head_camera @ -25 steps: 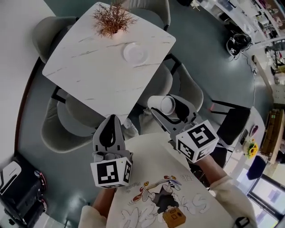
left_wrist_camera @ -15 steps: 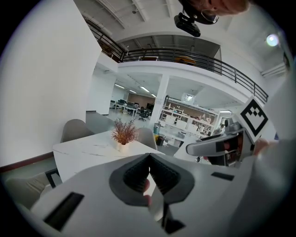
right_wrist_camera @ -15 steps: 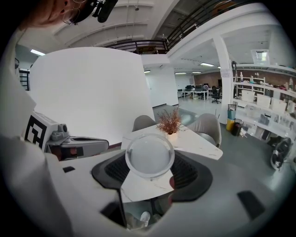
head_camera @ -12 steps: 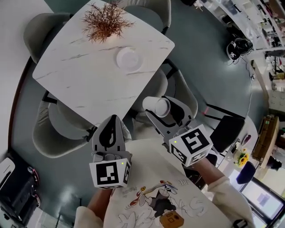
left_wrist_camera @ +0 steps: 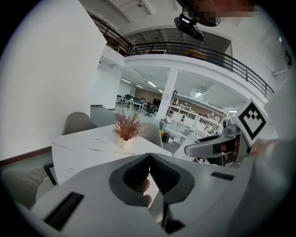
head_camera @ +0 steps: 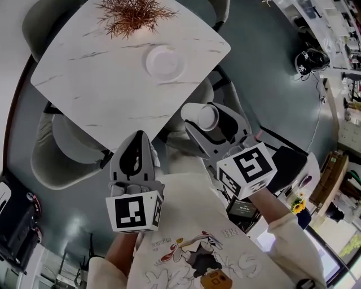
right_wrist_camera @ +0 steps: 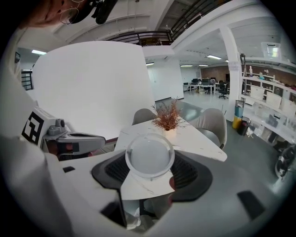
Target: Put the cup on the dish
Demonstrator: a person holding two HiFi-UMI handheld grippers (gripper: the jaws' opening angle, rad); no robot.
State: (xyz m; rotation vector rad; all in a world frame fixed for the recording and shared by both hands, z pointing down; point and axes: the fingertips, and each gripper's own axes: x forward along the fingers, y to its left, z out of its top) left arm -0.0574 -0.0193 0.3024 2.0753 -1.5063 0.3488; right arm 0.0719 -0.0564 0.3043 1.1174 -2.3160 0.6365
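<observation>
1. the left gripper [head_camera: 139, 140] is held out in front of the person's chest and points toward the near edge of the table [head_camera: 96, 84]. its marker cube faces back at the head camera.
2. in the left gripper view its jaws are together, the dark pads meeting at the tips with nothing clamped between them.
3. the right gripper [head_camera: 202, 121] sits to the right of the left one and a little further forward. it angles up and to the left, toward the table's near corner.
4. its jaws are clamped on the cup [head_camera: 204, 116], one pad on each side of the cup's wall.
5. the cup is pale and whitish, with a smooth round body. it lies on its side in the grip, and in the right gripper view a round end of it [right_wrist_camera: 149, 155] faces that camera. i cannot tell whether that end is the mouth or the base.
6. the cup is in the air just off the table's edge, above a grey chair [head_camera: 228, 121] pushed in beside the table, and it touches neither.
7. the dish [head_camera: 163, 61] is a small, round white plate lying flat on the white marbled table top. it is well apart from the cup.
8. a dry, reddish-brown plant [head_camera: 132, 14] stands near the dish at the table's far side.
</observation>
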